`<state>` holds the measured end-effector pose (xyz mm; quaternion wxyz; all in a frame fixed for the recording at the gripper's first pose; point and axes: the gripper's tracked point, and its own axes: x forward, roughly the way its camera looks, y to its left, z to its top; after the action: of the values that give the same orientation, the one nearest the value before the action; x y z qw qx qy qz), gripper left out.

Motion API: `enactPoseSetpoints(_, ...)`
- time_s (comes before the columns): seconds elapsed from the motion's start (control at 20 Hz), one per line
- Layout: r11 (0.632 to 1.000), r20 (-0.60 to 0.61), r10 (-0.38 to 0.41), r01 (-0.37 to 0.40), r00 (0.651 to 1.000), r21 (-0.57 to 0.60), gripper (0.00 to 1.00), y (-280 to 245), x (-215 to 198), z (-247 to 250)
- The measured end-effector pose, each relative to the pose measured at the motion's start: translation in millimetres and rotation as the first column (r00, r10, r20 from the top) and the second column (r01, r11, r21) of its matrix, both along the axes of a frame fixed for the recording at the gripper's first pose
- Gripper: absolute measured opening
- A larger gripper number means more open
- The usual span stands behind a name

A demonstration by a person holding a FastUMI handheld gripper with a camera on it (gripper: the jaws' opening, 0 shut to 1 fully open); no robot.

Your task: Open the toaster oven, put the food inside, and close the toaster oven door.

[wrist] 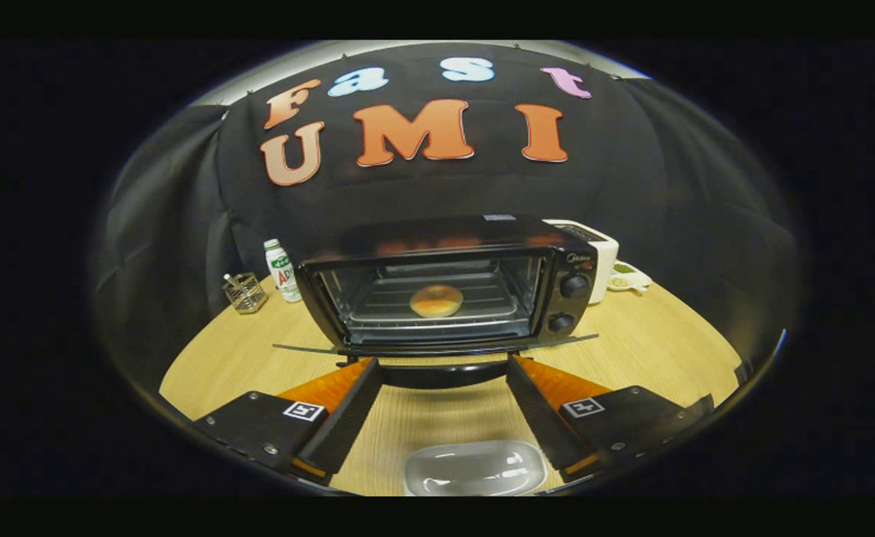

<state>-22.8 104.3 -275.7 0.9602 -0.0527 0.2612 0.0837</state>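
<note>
Counts around toaster oven (448, 287): 1 bun (436, 300) inside, 2 knobs (575, 286). 1 bottle (281, 270) and 1 wire holder (245, 291) beside it, 1 white appliance (595, 257) behind, 1 clear tray (474, 468) in front. 1 gripper (444, 369), fingers apart.

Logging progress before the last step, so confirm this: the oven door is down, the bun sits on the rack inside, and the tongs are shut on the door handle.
One thing is wrong: in the gripper view the tongs are open, their fingers spread either side of the door handle, not pressing on it. The rest stands: the oven door is down and the bun sits on the rack inside.
</note>
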Motion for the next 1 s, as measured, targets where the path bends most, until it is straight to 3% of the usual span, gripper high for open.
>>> enactPoseSetpoints(0.45,0.999,0.063,0.031,-0.03,0.998,-0.012,1.0,23.6,68.6,26.6)
enactPoseSetpoints(0.8,0.999,0.08,0.033,-0.034,0.996,0.01,0.99,31.2,68.8,48.2)
enactPoseSetpoints(1.0,0.999,0.115,0.037,-0.039,0.993,0.019,1.0,33.0,69.0,85.0)
